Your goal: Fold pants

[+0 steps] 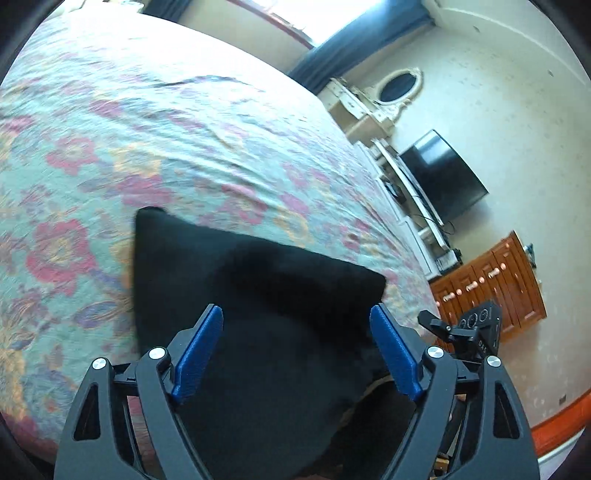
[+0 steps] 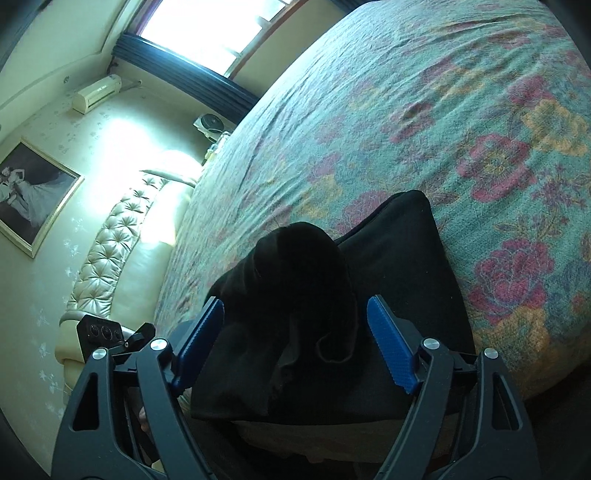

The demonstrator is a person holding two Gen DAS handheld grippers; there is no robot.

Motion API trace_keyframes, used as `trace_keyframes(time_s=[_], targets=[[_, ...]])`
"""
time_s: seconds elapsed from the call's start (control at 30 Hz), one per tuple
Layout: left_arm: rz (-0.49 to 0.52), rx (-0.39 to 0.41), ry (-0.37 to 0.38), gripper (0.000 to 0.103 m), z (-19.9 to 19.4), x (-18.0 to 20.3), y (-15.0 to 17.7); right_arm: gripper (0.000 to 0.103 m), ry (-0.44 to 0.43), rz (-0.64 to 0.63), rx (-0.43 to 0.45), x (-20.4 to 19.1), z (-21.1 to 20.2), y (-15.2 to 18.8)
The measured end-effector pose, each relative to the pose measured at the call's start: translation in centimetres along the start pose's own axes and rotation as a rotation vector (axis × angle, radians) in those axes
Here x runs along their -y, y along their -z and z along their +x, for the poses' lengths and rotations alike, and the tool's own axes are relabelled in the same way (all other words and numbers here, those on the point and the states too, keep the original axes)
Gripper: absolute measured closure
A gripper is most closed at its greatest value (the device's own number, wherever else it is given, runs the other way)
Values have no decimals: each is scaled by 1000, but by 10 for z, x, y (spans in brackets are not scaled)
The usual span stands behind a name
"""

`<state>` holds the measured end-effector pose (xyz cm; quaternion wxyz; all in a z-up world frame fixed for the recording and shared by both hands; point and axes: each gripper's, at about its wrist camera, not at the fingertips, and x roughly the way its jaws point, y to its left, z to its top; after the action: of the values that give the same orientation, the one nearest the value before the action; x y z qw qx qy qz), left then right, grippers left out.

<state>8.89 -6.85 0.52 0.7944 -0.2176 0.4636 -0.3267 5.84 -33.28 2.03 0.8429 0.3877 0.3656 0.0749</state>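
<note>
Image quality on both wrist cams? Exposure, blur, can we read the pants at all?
Left wrist: window blown out, glare washing the far bedspread, slight motion blur; pants a flat black shape. Right wrist: window clipped, wall glare above the headboard; pants underexposed, folds barely readable. Heavy fisheye bending in both.

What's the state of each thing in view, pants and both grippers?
black pants: on the floral bedspread near its edge, partly folded, one bunched fold raised on top
left gripper: jaws open, over the pants, gripping nothing
right gripper: jaws open, either side of the raised fold
</note>
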Motion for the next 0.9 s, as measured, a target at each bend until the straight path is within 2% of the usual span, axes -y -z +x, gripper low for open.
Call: trace_keyframes(time_s=[0.07, 0.17, 0.23, 0.3, 0.33, 0.37, 0.47, 0.53, 0.73, 0.9], targets=[[-95, 13, -19, 22, -9, -31, 4, 23, 41, -22, -54, -2, 18, -4], [-215, 3, -7, 23, -14, -69, 16, 23, 115, -66, -135, -6, 43, -4], [-268, -23, 8, 22, -3, -76, 24, 23, 145, -113, -174, -15, 52, -2], [-294, -43, 17, 23, 2, -82, 30, 35, 151, -160, -212, -24, 59, 3], [-298, -50, 23, 22, 5, -83, 33, 55, 156, -176, -234, -28, 62, 5], [-299, -49, 28, 22, 6, -83, 34, 70, 155, -182, -261, -27, 67, 6], [-285, -44, 28, 21, 8, -78, 34, 81, 212, -253, -308, -34, 77, 10], [-279, -44, 33, 20, 9, -73, 33, 89, 205, -279, -319, -38, 75, 8], [-248, -43, 47, 20, 5, -62, 31, 93, 137, -298, -246, -50, 37, -11], [-219, -52, 69, 20, 9, -46, 29, 94, 176, -288, -228, -32, 12, -17]])
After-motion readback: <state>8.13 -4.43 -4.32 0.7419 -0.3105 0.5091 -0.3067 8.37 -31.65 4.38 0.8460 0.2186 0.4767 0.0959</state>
